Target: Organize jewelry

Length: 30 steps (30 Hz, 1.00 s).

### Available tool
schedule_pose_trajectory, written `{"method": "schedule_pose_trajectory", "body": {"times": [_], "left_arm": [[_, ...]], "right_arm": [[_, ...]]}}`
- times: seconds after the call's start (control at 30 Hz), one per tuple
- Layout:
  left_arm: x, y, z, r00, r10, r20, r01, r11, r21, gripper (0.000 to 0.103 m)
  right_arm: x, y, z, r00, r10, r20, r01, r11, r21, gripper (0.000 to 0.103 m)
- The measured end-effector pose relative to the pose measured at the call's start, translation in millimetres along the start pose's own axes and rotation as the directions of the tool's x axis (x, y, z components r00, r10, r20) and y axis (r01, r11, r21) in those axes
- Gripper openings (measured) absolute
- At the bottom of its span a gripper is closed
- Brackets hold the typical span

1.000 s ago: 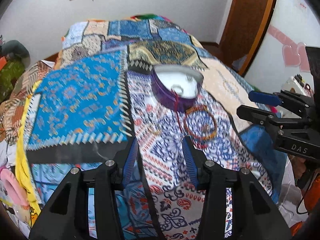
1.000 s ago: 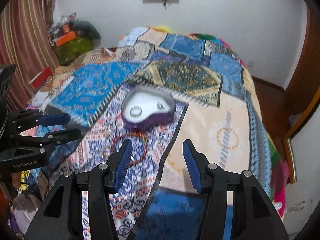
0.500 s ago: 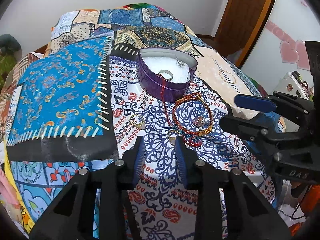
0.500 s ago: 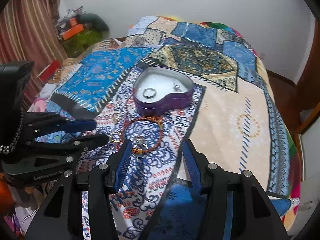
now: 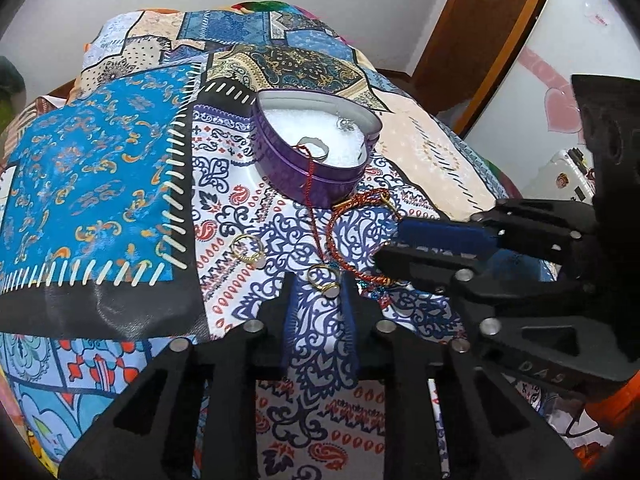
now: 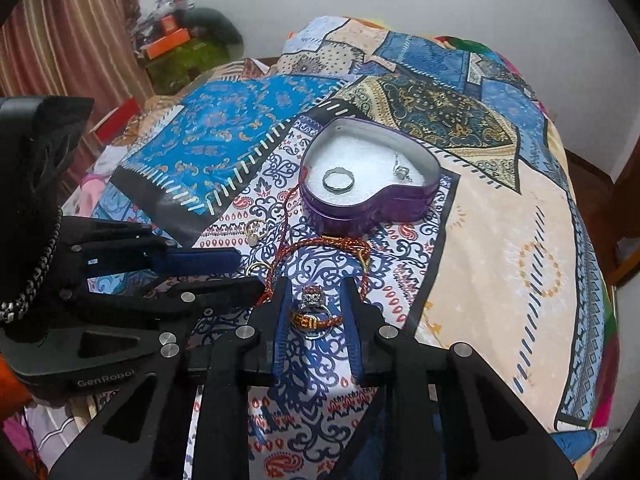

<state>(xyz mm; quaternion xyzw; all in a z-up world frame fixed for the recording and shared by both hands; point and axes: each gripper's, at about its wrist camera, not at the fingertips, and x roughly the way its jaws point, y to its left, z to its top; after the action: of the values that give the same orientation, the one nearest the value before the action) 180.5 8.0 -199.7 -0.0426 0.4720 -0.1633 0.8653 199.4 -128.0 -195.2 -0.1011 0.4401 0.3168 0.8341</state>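
The left hand-held gripper [image 5: 318, 292] tilts steeply down toward the bed [image 5: 104, 184], its blue-padded fingers [image 5: 289, 320] drawn close together. Its jaws have just been closing, and a small gold ring [image 5: 323, 278] lies on the cover right at the fingertips; whether the pads actually press on it cannot be told. A second gold ring [image 5: 246, 247] lies a little to the left on the same white-and-blue patterned patch.

The right hand-held gripper [image 6: 314, 304] points down at a similar slant, just beside the left one, whose fingers cross the left half of the right wrist view. Its jaws have also just been closing, and between its narrow blue pads [image 6: 282, 320] sit a stone-set ring [image 6: 313, 295] and a stretch of the red-and-gold cord bracelet [image 6: 320, 245]. The pads flank the ring closely, but contact is not clear.

Beyond both tools the bracelet loops across the cover, with a thin red thread [image 5: 309, 184] running up over the rim of the heart-shaped purple tin [image 6: 360, 204]. The tin stands open on the bed, just past the bracelet, lined in white; inside it rest a silver band [image 6: 338, 179] and a small silver pendant [image 6: 401, 170], apart from each other.
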Motion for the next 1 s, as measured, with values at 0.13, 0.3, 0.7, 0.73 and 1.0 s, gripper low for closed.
{"method": "schedule_pose_trajectory", "body": {"times": [0.13,0.3,0.7,0.73,1.0], "left_arm": [[-0.8,-1.2,-0.1,1.0,0.015,0.013,-0.015,1.0,0.011,0.008],[-4.4,1.2,0.3,1.0,0.02,0.021,-0.02,1.0,0.001,0.008],[-26.6,2.4,4.0,0.997,0.039,0.067,-0.039,0.999,-0.008,0.008],[-29.1,1.6,4.5,0.997,0.042,0.073,-0.041,0.999,-0.007,0.008],[-45.2,-4.6,10.4,0.992,0.051,0.116,-0.052,0.999,0.007,0.008]], "right_arm": [[7.7,0.9,-0.9,1.0,0.007,-0.022,-0.008,1.0,-0.005,0.015],[4.3,1.6,-1.8,1.0,0.011,-0.008,-0.011,1.0,-0.007,0.011],[-21.1,-7.6,1.9,0.998,-0.001,0.061,-0.002,0.999,0.042,0.011],[-23.6,-8.4,2.8,0.998,-0.003,0.067,0.0,0.999,0.046,0.011],[-47.7,-12.6,7.2,0.991,-0.018,0.131,0.009,0.998,0.068,0.011]]}}
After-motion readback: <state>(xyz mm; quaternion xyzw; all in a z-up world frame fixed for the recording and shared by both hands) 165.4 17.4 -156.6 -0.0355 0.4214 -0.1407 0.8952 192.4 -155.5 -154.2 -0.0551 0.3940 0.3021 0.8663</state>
